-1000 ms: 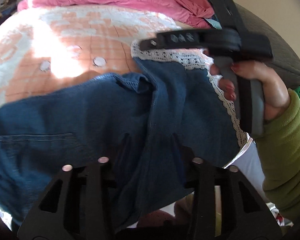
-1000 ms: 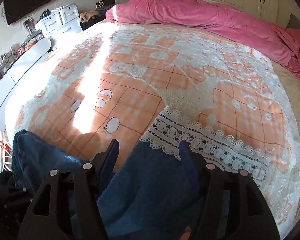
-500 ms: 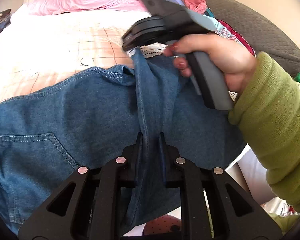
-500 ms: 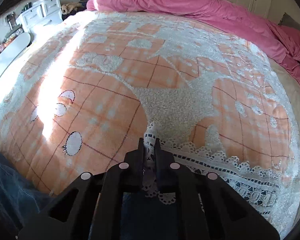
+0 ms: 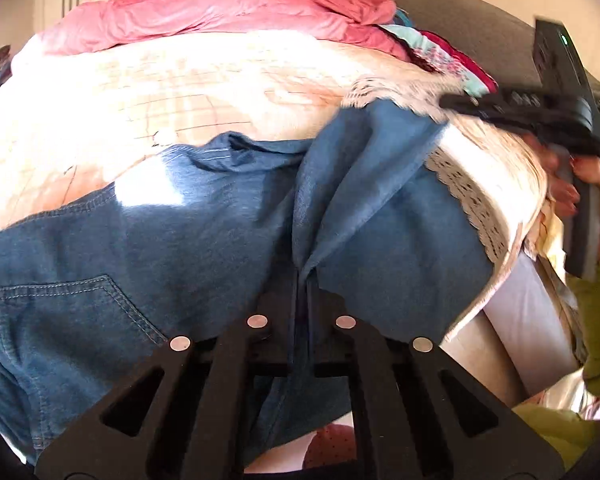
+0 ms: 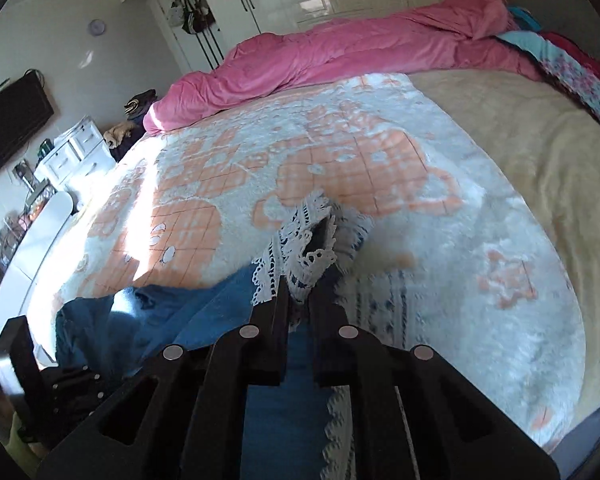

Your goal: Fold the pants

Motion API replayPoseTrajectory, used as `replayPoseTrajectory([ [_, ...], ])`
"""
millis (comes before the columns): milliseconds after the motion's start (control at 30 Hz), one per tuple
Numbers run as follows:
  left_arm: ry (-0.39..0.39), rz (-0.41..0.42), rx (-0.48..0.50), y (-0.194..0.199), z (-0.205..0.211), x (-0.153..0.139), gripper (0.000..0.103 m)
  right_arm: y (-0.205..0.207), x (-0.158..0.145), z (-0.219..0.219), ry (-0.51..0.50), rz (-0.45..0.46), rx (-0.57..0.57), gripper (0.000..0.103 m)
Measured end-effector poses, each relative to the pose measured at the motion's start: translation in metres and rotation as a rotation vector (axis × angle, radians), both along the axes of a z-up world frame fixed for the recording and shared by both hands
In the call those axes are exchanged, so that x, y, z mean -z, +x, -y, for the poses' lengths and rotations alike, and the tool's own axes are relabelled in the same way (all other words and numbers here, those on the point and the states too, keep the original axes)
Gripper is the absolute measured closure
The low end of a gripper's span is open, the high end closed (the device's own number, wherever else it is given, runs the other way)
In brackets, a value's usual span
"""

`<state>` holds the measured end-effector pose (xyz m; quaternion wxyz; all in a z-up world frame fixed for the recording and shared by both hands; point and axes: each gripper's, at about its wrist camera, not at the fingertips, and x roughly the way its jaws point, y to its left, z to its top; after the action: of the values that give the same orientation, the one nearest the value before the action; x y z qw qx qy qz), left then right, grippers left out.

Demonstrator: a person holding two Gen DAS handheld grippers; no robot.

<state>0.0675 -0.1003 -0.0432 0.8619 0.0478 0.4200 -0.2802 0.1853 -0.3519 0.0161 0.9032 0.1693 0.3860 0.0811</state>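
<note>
Sunlit bedroom, white wardrobes along the far wall, and a wide bed under an orange-and-white blanket, with a pink duvet bunched along its far edge. That broad soft surface is why the pants are laid out here — there is room to spread them flat at the near edge before folding.

The pants are blue denim with a white lace hem. The seat and back pocket lie to the left in the left wrist view, and a leg runs off to the right. My left tool is closed on a raised ridge of denim close to me, near the middle of the garment. I take it I am pinching there to anchor the cloth and give the fold a fixed line.

My right tool is closed on the lace hem, with the lace bunched up between its tips. The left wrist view shows it out at the far right, held in my right hand with a green sleeve behind. The leg looks drawn taut between the two grips. Holding the hem makes sense — it is the free end, the part that has to travel when the leg is laid over. By my reading the fold is at its start, with both grips made and nothing yet doubled over.
</note>
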Motion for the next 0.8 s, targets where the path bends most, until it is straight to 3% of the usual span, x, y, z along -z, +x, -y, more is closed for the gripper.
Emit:
replayPoseTrajectory([
  [233,0.049,0.05,0.072,-0.02,0.0,-0.004,0.103,-0.073,0.024,0.013,0.085,-0.091,0.023,0.095],
  [433,0.118,0.03,0.092,-0.025,0.008,0.008,0.099,-0.101,0.056,0.015,0.101,-0.181,0.029,0.095],
  [500,0.127,0.031,0.091,-0.026,0.008,0.009,0.099,-0.105,0.06,0.015,0.116,-0.188,0.022,0.09],
  [567,0.134,0.027,0.085,-0.025,0.008,0.01,0.099,-0.107,0.059,0.02,0.147,-0.172,0.025,0.07],
  [600,0.137,0.024,0.081,-0.025,0.008,0.011,0.099,-0.108,0.059,0.023,0.153,-0.17,0.035,0.069],
  [667,0.148,0.024,0.078,-0.025,0.009,0.013,0.099,-0.107,0.059,0.026,0.16,-0.168,0.038,0.071],
  [700,0.15,0.024,0.076,-0.025,0.009,0.013,0.101,-0.106,0.061,0.027,0.15,-0.172,0.045,0.078],
  [733,0.151,0.021,0.075,-0.026,0.009,0.013,0.101,-0.106,0.063,0.029,0.146,-0.183,0.041,0.094],
  [800,0.159,0.017,0.074,-0.027,0.009,0.014,0.101,-0.109,0.068,0.03,0.145,-0.202,0.028,0.094],
])
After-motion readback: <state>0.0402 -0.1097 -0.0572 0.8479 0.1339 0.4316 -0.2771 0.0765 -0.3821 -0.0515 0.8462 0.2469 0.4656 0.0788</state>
